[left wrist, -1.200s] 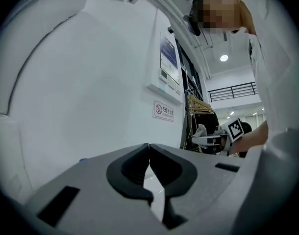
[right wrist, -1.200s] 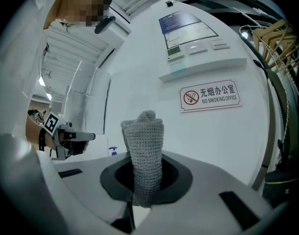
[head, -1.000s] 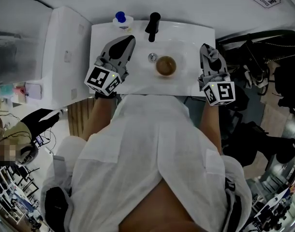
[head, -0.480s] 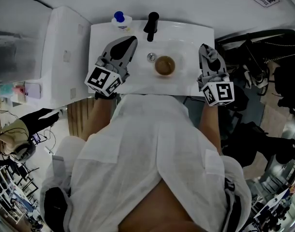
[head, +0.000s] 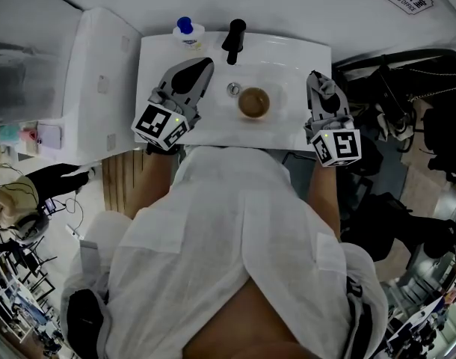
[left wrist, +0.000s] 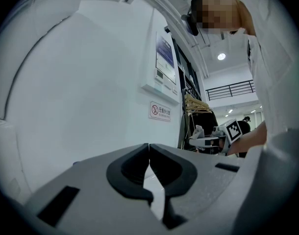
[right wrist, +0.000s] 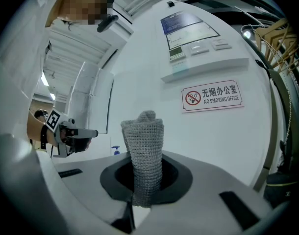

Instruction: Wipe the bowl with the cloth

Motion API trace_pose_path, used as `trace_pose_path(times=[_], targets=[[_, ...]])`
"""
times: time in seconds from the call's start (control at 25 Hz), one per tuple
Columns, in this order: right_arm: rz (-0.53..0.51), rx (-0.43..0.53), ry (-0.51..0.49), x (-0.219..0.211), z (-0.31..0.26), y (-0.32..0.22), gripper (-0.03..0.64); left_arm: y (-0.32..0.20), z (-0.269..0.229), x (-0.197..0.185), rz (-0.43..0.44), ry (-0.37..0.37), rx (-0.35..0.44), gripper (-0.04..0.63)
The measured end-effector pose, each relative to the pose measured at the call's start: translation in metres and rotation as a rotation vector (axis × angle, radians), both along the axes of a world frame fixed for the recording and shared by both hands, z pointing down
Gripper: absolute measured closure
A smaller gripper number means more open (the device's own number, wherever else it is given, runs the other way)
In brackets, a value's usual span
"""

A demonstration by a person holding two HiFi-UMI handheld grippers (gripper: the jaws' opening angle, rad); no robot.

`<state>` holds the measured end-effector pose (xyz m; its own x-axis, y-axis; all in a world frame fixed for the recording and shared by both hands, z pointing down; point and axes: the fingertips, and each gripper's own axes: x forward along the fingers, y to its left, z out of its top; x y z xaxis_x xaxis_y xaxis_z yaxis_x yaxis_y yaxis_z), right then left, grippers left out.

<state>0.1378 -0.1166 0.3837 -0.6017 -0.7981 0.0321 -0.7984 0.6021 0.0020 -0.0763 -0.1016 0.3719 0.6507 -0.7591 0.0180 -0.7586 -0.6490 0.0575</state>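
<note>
A brown bowl (head: 253, 102) sits in the white sink (head: 303, 54), just right of the drain (head: 233, 88). My left gripper (head: 200, 67) hovers over the sink's left side, pointing at the wall. Its jaws are shut and empty in the left gripper view, where the left gripper (left wrist: 149, 156) meets tip to tip. My right gripper (head: 318, 78) is over the sink's right edge, right of the bowl. It is shut on a grey knitted cloth (right wrist: 143, 153), which stands rolled and upright between the jaws. Both grippers are apart from the bowl.
A black faucet (head: 234, 39) rises at the sink's back, with a blue-capped soap bottle (head: 186, 29) to its left. A white cabinet (head: 101, 81) adjoins on the left. Dark cables and gear (head: 407, 88) crowd the right. A no-smoking sign (right wrist: 212, 96) hangs on the wall.
Both grippers have stayed almost still. The right one has crept slightly towards the wall with the cloth in it.
</note>
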Motion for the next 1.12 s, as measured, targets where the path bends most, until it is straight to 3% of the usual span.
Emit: trace_pose_path(times=[0.68,1.12], targets=[[-0.019,-0.006,-0.004,0.000,0.005,0.000,0.577,0.011,0.004,0.003,-0.024,-0.006,-0.013,0.586],[-0.035,0.032,0.021,-0.020,-0.002,0.003,0.577,0.024,0.005,-0.022,-0.068,-0.002,-0.021,0.584]])
